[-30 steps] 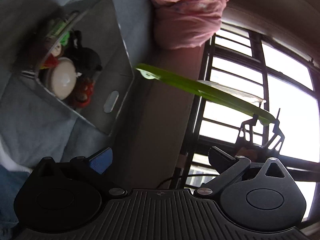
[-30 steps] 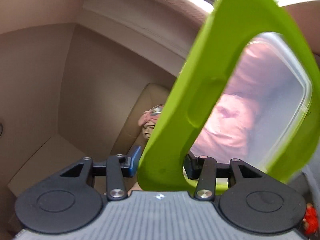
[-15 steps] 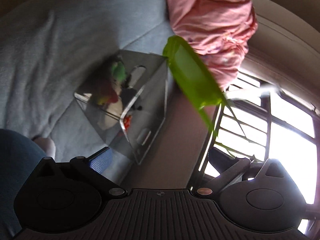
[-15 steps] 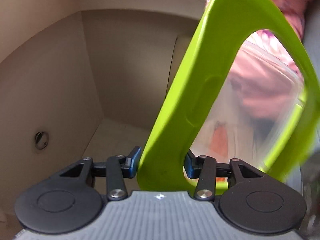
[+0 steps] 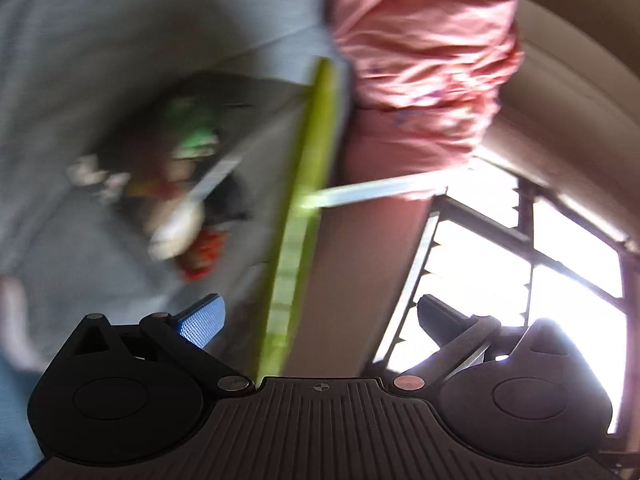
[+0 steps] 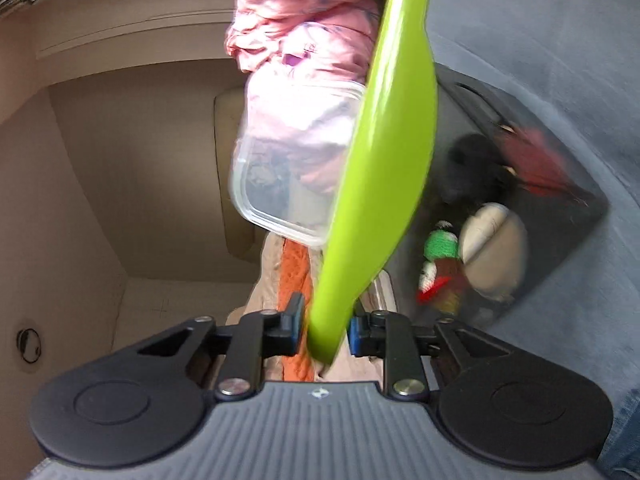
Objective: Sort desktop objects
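My right gripper (image 6: 323,326) is shut on the rim of a lime-green lid (image 6: 384,168) with a clear plastic centre panel (image 6: 288,168), holding it edge-on and upright. The lid also shows in the left wrist view (image 5: 304,208), blurred, standing between my left fingers' line of sight. My left gripper (image 5: 320,316) is open and empty. A clear storage box (image 6: 560,200) lies on grey fabric and holds small toys: a cream round one (image 6: 494,248), a green knitted one (image 6: 440,244), a black one and red ones. The box appears blurred in the left wrist view (image 5: 192,184).
A pink crumpled cloth (image 5: 424,52) lies beyond the box; it shows in the right wrist view (image 6: 304,20) too. A barred bright window (image 5: 520,260) is at right. Beige walls (image 6: 140,160) and orange fabric (image 6: 294,280) lie below the lid.
The right gripper has swung the green lid from facing the camera to edge-on, close beside the box. The left view has moved nearer the box and is motion-blurred.
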The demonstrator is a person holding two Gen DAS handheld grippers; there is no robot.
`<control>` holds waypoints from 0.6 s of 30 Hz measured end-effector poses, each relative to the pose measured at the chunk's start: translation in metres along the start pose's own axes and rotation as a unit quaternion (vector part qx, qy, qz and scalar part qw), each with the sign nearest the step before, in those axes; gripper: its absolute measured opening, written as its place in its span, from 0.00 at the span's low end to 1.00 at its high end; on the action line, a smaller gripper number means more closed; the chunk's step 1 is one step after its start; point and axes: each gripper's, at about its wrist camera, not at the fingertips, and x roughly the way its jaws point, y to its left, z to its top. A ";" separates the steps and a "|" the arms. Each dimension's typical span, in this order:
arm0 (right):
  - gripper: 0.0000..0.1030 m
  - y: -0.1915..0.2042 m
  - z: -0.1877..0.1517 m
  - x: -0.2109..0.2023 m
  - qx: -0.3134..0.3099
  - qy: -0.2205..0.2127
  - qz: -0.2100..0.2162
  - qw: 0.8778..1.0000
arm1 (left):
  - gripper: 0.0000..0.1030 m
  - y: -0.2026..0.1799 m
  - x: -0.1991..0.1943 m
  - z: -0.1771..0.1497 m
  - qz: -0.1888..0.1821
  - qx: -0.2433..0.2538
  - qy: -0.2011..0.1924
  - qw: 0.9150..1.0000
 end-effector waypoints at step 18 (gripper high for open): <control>0.25 -0.045 -0.045 -0.033 -0.107 0.052 -0.057 0.991 | 1.00 -0.090 0.168 0.072 -0.018 0.103 -0.026 0.994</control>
